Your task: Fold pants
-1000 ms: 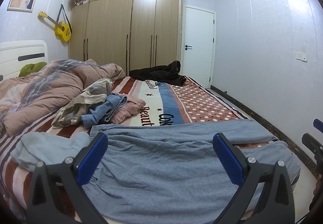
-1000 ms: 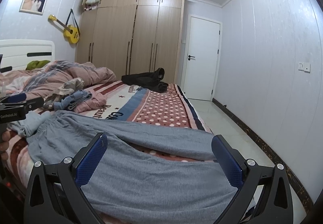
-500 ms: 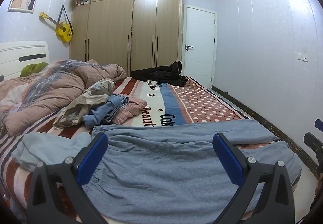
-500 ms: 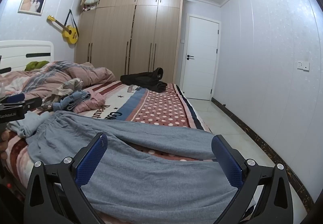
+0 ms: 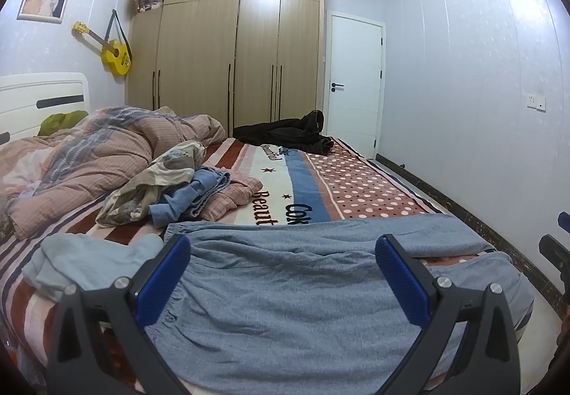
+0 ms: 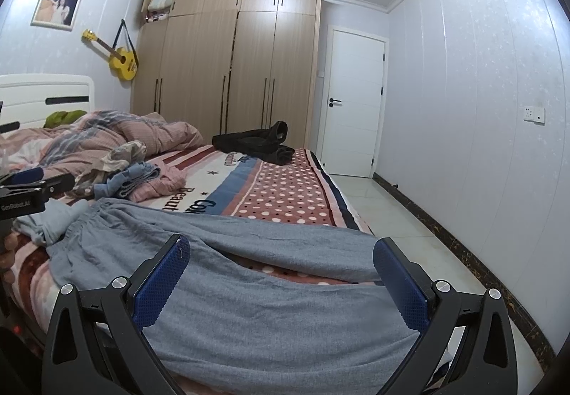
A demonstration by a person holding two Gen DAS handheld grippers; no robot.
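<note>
Grey-blue sweatpants lie flat across the near end of the bed, waistband at the left, two legs running right with a gap between them. They also show in the right wrist view. My left gripper is open and empty above the waist part. My right gripper is open and empty above the near leg. The left gripper's side shows at the left edge of the right wrist view.
A pale blue garment lies left of the waistband. A heap of clothes and a pink quilt lie behind. A black garment is at the bed's far end. Tiled floor and the wall are on the right.
Both views have shifted only slightly; the pants and both open grippers stay as they were.
</note>
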